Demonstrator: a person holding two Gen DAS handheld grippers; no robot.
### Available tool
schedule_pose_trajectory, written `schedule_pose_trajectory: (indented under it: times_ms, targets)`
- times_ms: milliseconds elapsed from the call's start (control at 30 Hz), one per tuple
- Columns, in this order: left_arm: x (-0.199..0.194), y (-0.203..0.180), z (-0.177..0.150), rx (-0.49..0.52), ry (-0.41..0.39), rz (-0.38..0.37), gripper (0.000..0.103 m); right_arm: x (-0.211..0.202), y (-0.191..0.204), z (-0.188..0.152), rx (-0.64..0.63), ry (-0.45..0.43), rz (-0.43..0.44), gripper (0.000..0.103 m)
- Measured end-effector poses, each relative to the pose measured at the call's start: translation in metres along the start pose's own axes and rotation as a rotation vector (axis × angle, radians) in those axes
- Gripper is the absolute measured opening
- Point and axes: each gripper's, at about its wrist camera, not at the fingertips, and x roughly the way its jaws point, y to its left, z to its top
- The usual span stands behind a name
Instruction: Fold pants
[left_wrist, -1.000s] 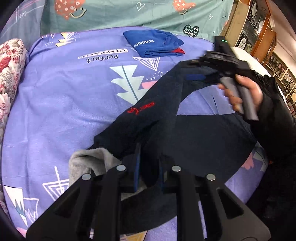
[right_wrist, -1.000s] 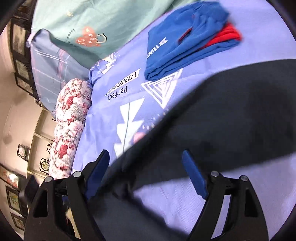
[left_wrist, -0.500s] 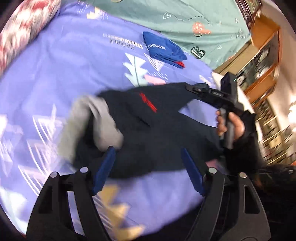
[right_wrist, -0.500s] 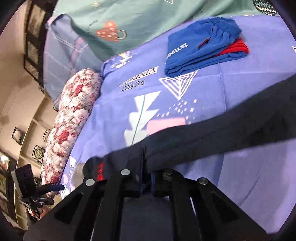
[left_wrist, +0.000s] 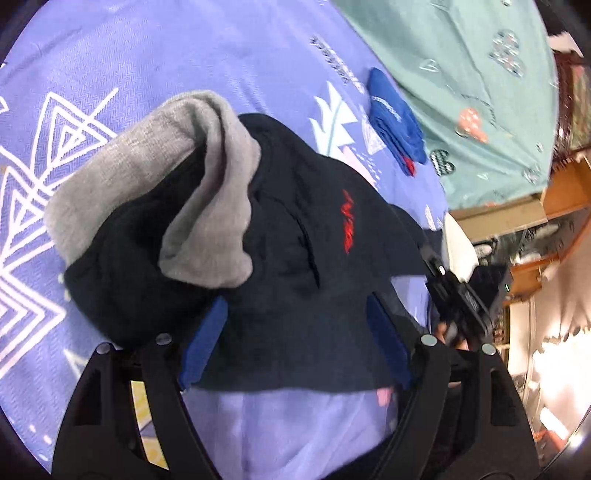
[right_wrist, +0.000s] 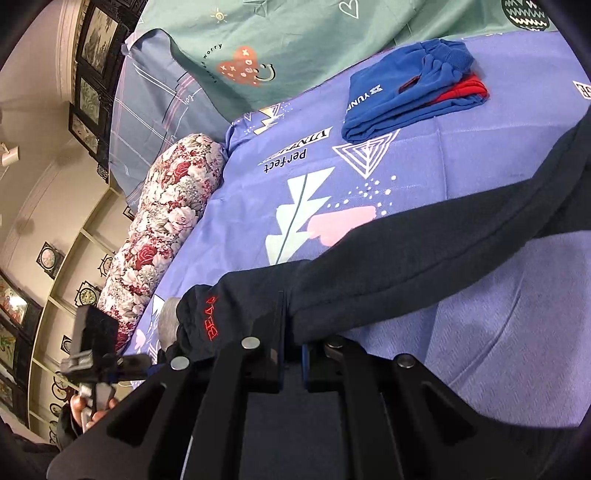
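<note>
The right gripper (right_wrist: 291, 363) is clamped tight on the dark pants (right_wrist: 388, 273), right next to their red logo. Folded blue clothes (right_wrist: 406, 96) sit well beyond the pants, floral bolster (right_wrist: 162, 221) off to their left.

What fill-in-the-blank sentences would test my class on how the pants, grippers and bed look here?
1. The dark pants carry lettering stitched in ___ thread.
2. The right gripper is ___ on the pants.
3. The left gripper has its jaws ___, pressing nothing.
4. The lining turned out at the waist is ___.

Missing words: red; shut; open; grey
</note>
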Motion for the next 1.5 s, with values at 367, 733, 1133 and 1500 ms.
schedule_pose_trajectory:
  times_ms: [367,733,1133,1500]
  targets:
    - [0.005,-0.007,-0.005,-0.023,-0.007,0.044,0.086,-0.009,-0.003,0.0,0.006,-0.016,0.025,0.007]
    - [0.006,-0.008,0.025,-0.044,-0.201,0.071,0.029,-0.01,0.003,-0.003,-0.026,-0.014,0.019,0.008]
    - [-0.088,-0.024,0.034,0.146,-0.29,0.036,0.009,-0.064,0.073,-0.035,-0.231,-0.014,0.12,0.007]
    - [-0.067,0.033,0.002,0.114,-0.23,0.137,0.009,-0.017,0.074,-0.11,-0.246,0.226,0.041,0.007]
